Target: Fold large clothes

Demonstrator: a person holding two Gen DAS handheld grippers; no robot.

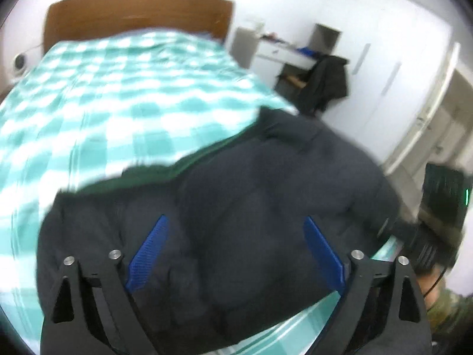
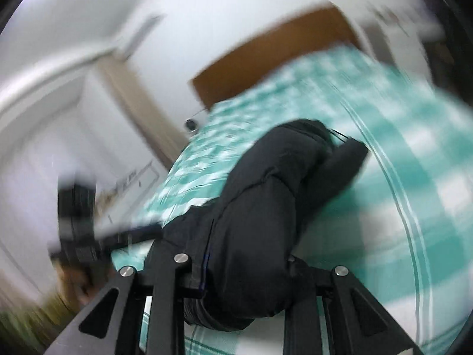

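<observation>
Both views blurred. Dark puffy jacket lies bunched on the bed, lower centre of the left view, its near edge hidden behind the claw frame. Left claw spread wide above it, blue pads apart, holding nothing. Right claw: fingertips buried under jacket fabric; cannot tell its state. Checked sheet lies bare toward the headboard, upper left.

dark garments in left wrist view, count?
2. A puffy jacket lies on the checked bedsheet under the open left gripper. A dark coat hangs over furniture by the far wall. More may be hidden.
</observation>
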